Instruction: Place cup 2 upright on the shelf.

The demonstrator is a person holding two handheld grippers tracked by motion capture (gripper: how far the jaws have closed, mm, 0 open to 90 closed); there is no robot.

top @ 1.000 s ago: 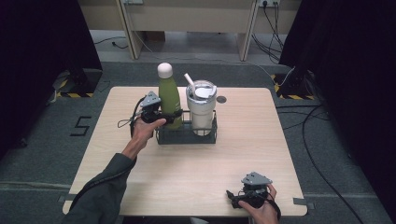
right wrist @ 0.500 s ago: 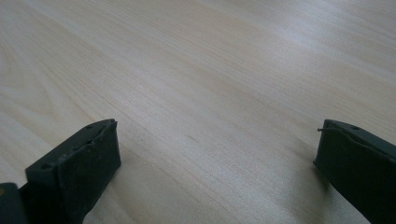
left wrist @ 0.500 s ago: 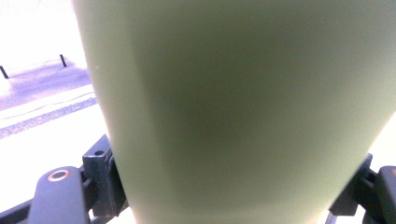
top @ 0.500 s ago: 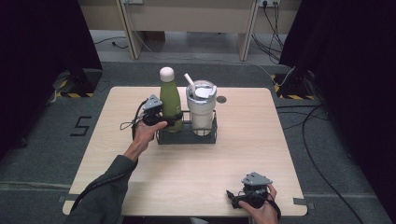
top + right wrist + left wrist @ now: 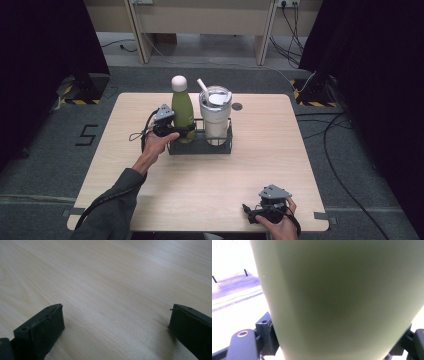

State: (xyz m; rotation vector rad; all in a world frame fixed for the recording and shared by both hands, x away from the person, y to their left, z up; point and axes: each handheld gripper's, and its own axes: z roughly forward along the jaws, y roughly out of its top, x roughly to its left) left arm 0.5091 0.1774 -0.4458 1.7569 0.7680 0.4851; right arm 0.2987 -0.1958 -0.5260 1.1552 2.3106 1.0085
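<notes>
Left gripper (image 5: 186, 131) clamped on the green bottle (image 5: 182, 114), jaws hugging both flanks low on the body, seen close up in the left gripper view as a green wall (image 5: 342, 300) between the black jaw bases. Bottle upright in the left bay of the black wire rack (image 5: 200, 147), just beside the lidded tumbler (image 5: 216, 116) with its straw in the right bay. Grasp looks done; hard to tell whether the bottle sits fully down in the rack or rides slightly lifted. Left to do, by the look of it: either lifting the bottle clear of the rack or letting go once seated. Right gripper (image 5: 254, 214) idle near the front edge of the table (image 5: 200, 190), well apart from the rack, jaws spread wide over bare wood (image 5: 115, 285), holding nothing
</notes>
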